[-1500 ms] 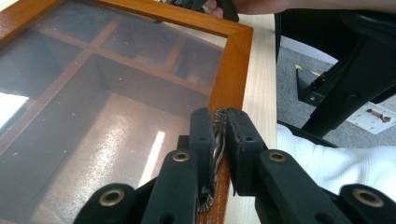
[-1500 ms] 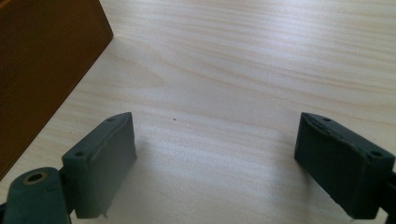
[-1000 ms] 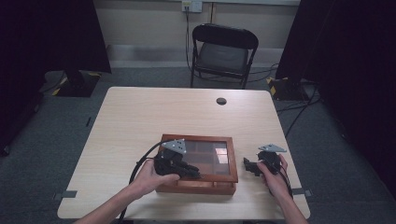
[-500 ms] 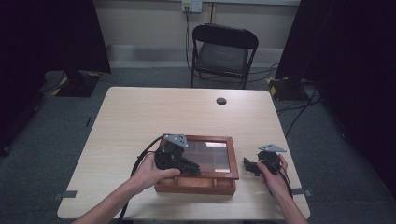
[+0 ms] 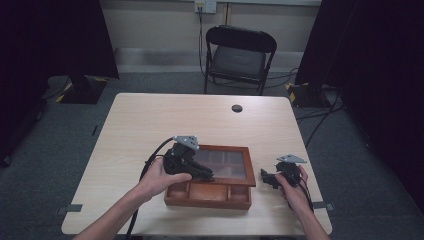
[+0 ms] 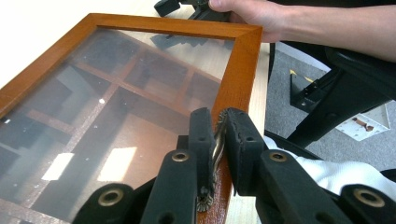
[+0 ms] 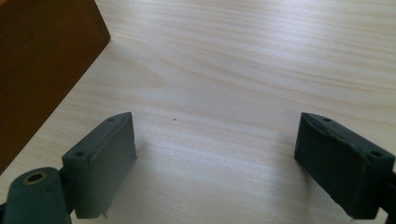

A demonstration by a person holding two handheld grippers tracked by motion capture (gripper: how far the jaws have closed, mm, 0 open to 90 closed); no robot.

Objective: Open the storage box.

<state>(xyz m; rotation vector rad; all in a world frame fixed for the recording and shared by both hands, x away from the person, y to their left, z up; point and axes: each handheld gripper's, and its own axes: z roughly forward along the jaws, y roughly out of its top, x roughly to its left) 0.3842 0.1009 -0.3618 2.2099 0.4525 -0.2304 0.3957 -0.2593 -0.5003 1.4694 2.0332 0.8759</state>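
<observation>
One wooden box (image 5: 210, 192) sits near the front edge of the surface (image 5: 150, 125), its glass-paned lid (image 5: 225, 165) tilted up off the compartments. Left gripper (image 5: 202, 174): jaws clamped on the small metal latch (image 6: 215, 144) at the lid's front frame. Right gripper (image 5: 266, 178): on the surface just right of the box, apart from it, jaws spread wide with nothing between them.

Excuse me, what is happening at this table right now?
A person is opening a wooden box with two hand-held tools. The left claw is shut on the small metal clasp at the front edge of the glass lid, which is raised partway, so the front compartments are uncovered. The right claw rests open on the table beside the box.
</observation>
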